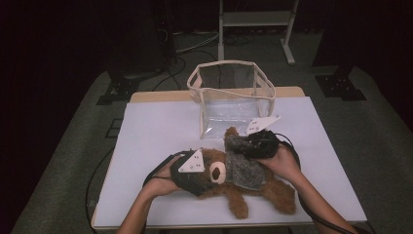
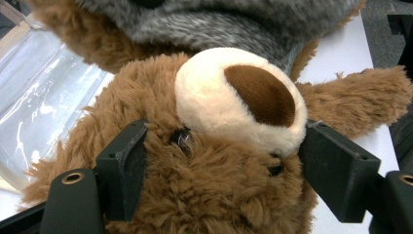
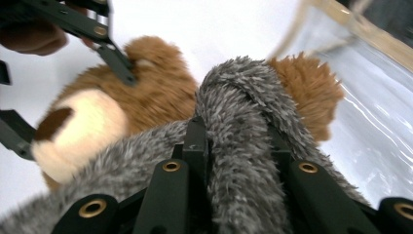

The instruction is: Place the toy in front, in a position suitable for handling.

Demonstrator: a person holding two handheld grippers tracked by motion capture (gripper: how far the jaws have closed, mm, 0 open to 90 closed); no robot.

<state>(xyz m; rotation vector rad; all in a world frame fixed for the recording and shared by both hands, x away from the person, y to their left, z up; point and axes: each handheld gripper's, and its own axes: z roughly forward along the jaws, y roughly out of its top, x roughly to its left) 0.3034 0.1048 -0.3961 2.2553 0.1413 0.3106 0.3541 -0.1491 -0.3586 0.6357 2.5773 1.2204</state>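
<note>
On a white table [image 1: 146, 126], the left gripper [image 2: 214, 161] clamps its jaws on either side of a brown teddy bear's [image 1: 243, 190] head, the bear lying on its back at the near edge. The right gripper [image 3: 234, 161] pinches a fold of the bear's grey garment [image 3: 243, 122], just before a clear plastic bag [image 1: 234, 97].

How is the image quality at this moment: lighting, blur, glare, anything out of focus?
High view: dim, with dark surroundings; the white table is evenly lit. Left gripper view: sharp on the teddy bear, with glare on the clear plastic bag. Right gripper view: the grey scarf is fairly sharp, the bag and the table behind it soft and washed out.
</note>
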